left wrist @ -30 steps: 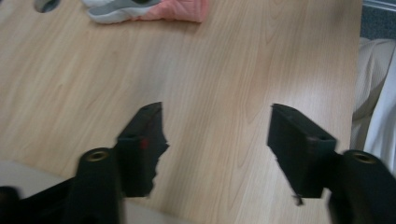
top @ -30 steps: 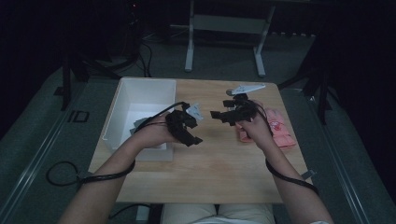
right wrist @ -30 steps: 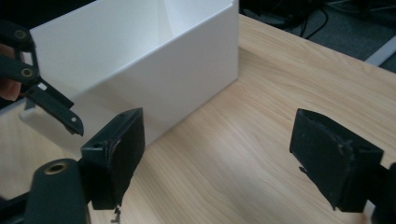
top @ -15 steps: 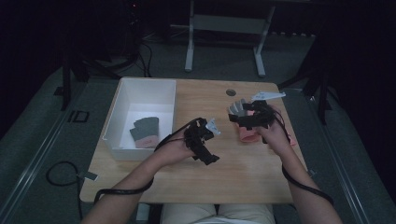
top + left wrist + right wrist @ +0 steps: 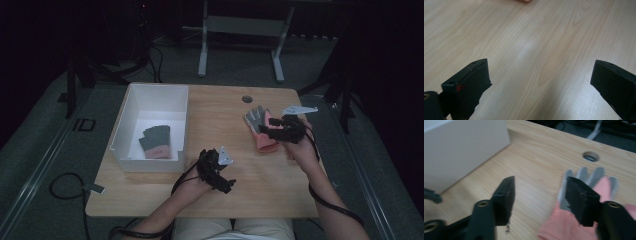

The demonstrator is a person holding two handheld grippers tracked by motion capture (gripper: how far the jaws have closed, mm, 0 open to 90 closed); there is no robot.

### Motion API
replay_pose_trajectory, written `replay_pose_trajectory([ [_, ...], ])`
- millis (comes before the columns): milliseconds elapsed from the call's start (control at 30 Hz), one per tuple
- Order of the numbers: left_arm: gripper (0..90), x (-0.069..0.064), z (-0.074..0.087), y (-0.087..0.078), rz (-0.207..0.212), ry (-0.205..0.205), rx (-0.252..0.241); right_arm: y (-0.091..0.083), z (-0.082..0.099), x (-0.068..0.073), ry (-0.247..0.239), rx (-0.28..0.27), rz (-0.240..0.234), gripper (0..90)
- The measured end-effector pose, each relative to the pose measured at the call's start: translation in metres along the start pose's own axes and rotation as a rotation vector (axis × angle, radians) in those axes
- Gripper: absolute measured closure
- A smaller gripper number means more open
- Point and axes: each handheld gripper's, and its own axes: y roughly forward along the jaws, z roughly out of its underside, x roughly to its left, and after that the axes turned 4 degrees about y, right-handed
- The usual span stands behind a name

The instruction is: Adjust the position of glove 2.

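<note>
Gloves on a wooden table (image 5: 280, 180): a pink-and-grey glove (image 5: 260, 131) lies flat near the right edge, grey fingertips towards the cable hole (image 5: 247, 99), while a dark glove (image 5: 156, 142) rests inside the white box (image 5: 131, 109) on the left. The right gripper (image 5: 267, 131) hangs just over the pink glove; its jaws, which have just been closing, stand partly spread, one above the palm and one over bare wood, pinching nothing. In the right gripper view the glove (image 5: 574, 220) sits under the right-hand jaw, blurred. The left gripper (image 5: 227, 186) is low over bare table near the front edge, well apart from both gloves, its jaws spread wide with only wood grain (image 5: 541, 62) between them.
</note>
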Motion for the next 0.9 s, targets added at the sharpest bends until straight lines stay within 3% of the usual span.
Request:
replay_pose_trajectory([
  [33,1.7,-0.002,0.003,0.003,0.013,-0.008,0.0,0.001,0.0,-0.003,0.003,0.008,0.01,50.0],
  [100,1.7,-0.004,0.005,0.005,0.003,-0.007,-0.001,0.003,0.002,-0.01,0.007,0.023,0.045,53.7],
  [233,1.7,-0.014,0.021,0.012,-0.026,-0.018,-0.012,0.011,0.004,-0.023,0.013,0.07,0.063,62.1],
  [433,1.7,-0.019,0.032,0.012,-0.003,-0.059,-0.037,0.032,0.003,-0.038,0.016,0.12,0.08,65.3],
  [533,1.7,-0.022,0.038,0.01,-0.058,-0.055,-0.047,0.04,0.001,-0.041,0.025,0.129,0.083,66.0],
  [567,1.7,-0.023,0.042,0.008,-0.087,-0.08,-0.065,0.05,0.0,-0.042,0.016,0.146,0.084,65.7],
  [733,0.7,-0.021,0.049,0.006,-0.127,-0.108,-0.089,0.073,0.0,-0.048,-0.011,0.186,0.124,63.9],
  [767,0.0,-0.021,0.052,0.005,-0.144,-0.115,-0.107,0.085,0.004,-0.051,-0.03,0.22,0.146,63.3],
  [900,0.0,-0.02,0.055,0.004,-0.145,-0.135,-0.135,0.105,0.012,-0.058,-0.041,0.267,0.17,63.3],
])
